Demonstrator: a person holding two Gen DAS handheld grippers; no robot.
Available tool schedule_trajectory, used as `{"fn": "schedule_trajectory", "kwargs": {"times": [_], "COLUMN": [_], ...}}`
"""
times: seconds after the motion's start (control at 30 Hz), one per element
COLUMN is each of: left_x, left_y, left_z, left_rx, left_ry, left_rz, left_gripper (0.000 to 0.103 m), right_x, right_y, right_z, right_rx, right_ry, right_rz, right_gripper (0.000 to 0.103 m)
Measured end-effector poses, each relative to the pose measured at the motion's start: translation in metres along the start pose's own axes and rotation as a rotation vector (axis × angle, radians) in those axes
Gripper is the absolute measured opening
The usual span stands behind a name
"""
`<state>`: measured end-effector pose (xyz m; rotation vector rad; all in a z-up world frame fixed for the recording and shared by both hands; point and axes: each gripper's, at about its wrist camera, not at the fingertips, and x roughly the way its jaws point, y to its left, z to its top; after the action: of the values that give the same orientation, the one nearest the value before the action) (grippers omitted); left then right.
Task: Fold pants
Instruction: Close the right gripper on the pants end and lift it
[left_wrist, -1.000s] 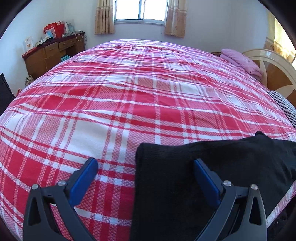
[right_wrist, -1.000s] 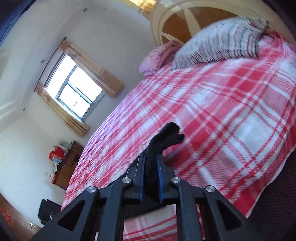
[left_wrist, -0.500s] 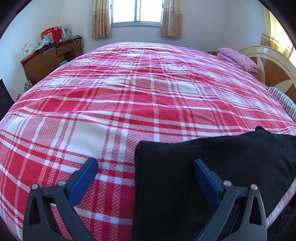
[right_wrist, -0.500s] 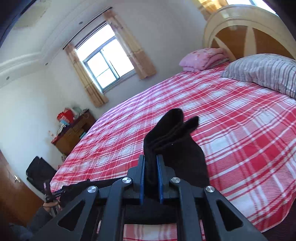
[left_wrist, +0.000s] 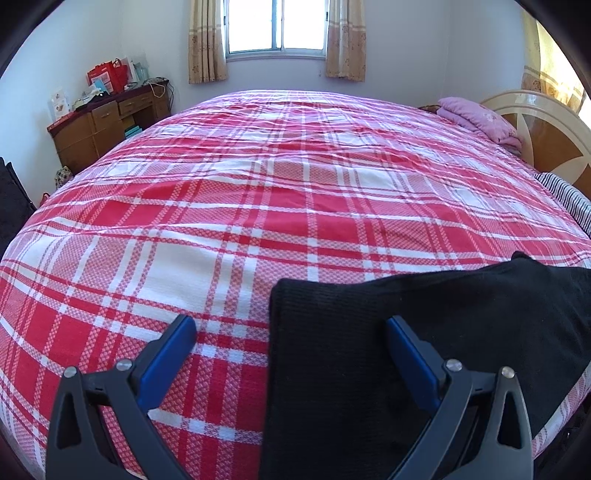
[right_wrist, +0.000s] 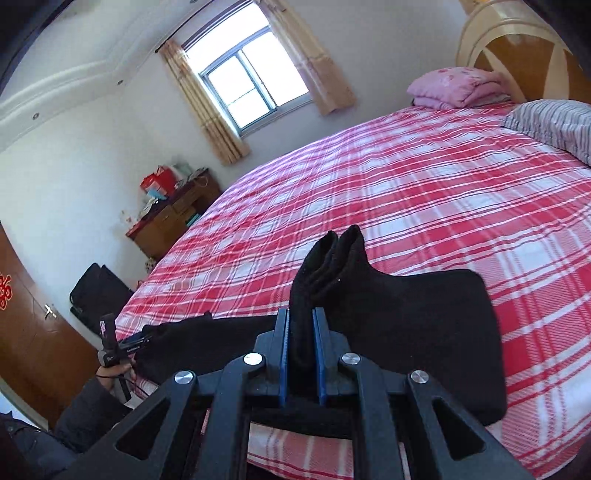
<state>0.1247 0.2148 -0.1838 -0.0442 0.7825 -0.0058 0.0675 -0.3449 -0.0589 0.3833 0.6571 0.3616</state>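
Black pants (left_wrist: 424, 314) lie along the near edge of a red and white plaid bed (left_wrist: 277, 206). My left gripper (left_wrist: 291, 328) is open; its right finger rests over the pants' left end, its left finger over bare bedspread. In the right wrist view my right gripper (right_wrist: 301, 325) is shut on a bunched fold of the pants (right_wrist: 413, 325), which sticks up between the blue pads. The other gripper (right_wrist: 122, 347) shows at the left end of the pants.
A striped pillow (right_wrist: 554, 122), a folded pink blanket (right_wrist: 458, 86) and a headboard (right_wrist: 517, 48) stand at the bed's head. A wooden dresser (left_wrist: 107, 125) with clutter and a black bag (right_wrist: 96, 291) are by the far wall. A window (left_wrist: 277, 26) is beyond.
My right gripper has swung down and level with the pants fold held in it, and the cloth now lies flatter on the bed. The left gripper has barely moved.
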Motion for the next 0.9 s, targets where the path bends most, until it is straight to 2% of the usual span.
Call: {"fn": "schedule_trajectory", "kwargs": {"times": [0.5,0.9], "left_x": [-0.003,-0.003], "left_y": [0.000,0.000], "left_z": [0.000,-0.001], "left_rx": [-0.003,0.004], "left_ry": [0.000,-0.002], "left_rz": [-0.014,-0.008], "left_gripper": [0.103,0.103], "right_x": [0.086,0.123], "right_y": [0.053,0.072], "right_z": [-0.025,-0.051], "right_rx": [-0.098,-0.155], "right_ry": [0.163,0.249], "right_rz": [0.087,0.092], "right_gripper": [0.012,0.012]}}
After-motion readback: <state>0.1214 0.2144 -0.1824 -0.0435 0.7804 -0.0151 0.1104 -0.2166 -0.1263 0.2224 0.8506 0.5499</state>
